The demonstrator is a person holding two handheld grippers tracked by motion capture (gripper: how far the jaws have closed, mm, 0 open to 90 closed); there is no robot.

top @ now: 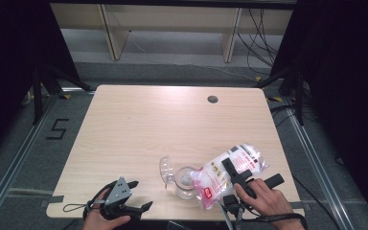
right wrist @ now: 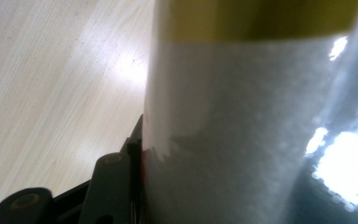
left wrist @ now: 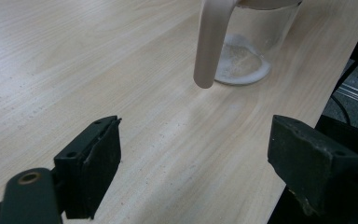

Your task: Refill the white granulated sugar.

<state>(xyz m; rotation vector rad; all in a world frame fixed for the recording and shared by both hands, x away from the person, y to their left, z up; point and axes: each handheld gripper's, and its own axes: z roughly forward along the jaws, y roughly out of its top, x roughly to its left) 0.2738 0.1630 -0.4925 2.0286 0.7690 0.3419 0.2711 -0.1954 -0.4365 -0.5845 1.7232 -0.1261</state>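
Table (top: 139,129): pale wood-grain top, lying under everything listed; round cable hole (top: 212,99) sitting near the far edge, right of middle.

Bag (top: 230,175): clear plastic pouch of white granules with red-and-yellow printing, being held tilted at the near right of the table, lower end hanging over the mouth of the jar; in the right gripper view, pressing close against the lens, white contents and a yellow band showing.

Jar (top: 186,182): clear glass container with a pale handle, standing upright near the front edge, between the two grippers; thin layer of white granules lying on its bottom in the left gripper view (left wrist: 242,65).

Lid (top: 166,168): clear, hinged open, leaning up at the jar's left side.

Right gripper (top: 239,177): clamping across the bag's middle, jaws partway apart with the bag filling the gap between them; right hand (top: 266,199) gripping from behind.

Left gripper (top: 124,201): resting at the near left edge of the table, well apart from the jar, jaws standing wide apart with only bare tabletop between them; grey three-cornered plate on top.
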